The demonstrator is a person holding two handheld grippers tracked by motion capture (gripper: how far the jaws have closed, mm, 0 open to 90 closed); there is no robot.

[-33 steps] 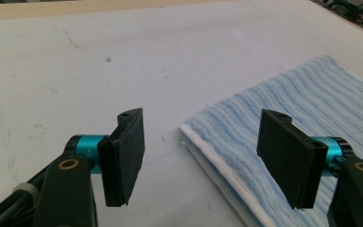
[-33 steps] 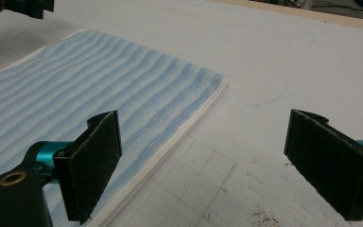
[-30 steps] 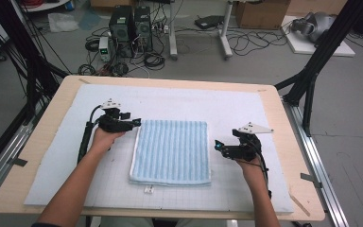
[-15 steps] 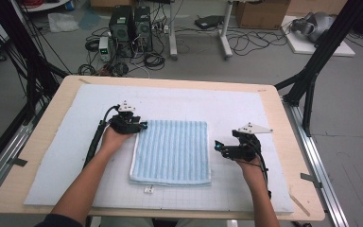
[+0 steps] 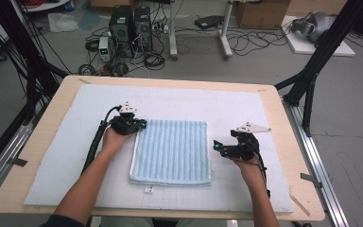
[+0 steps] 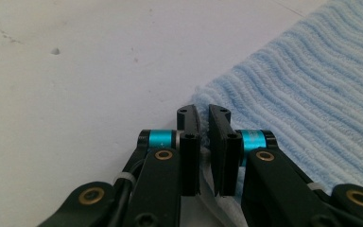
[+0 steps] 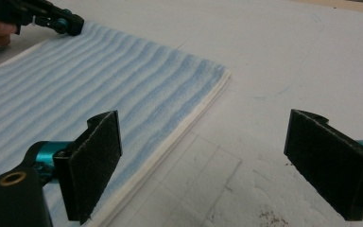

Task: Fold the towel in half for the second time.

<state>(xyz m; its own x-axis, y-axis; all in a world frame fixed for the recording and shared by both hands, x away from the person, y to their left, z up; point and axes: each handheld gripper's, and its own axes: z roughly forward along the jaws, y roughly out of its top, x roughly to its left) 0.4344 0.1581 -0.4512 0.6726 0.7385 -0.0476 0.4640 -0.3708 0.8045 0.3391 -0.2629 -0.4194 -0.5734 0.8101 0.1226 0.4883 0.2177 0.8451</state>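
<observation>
Now you are pinching the far left corner of the blue towel [image 5: 171,150].

Your left gripper [image 6: 203,124] has just been closing, and its jaws look clamped on the towel's corner edge, though the cloth between them is hard to see. Your right gripper [image 7: 203,161] waits with jaws wide apart, holding nothing, just beside the towel's right edge. The towel lies flat in the middle of the white mat [image 5: 246,106]. Next, I think you need to grab the right side too, then lift and fold.
</observation>
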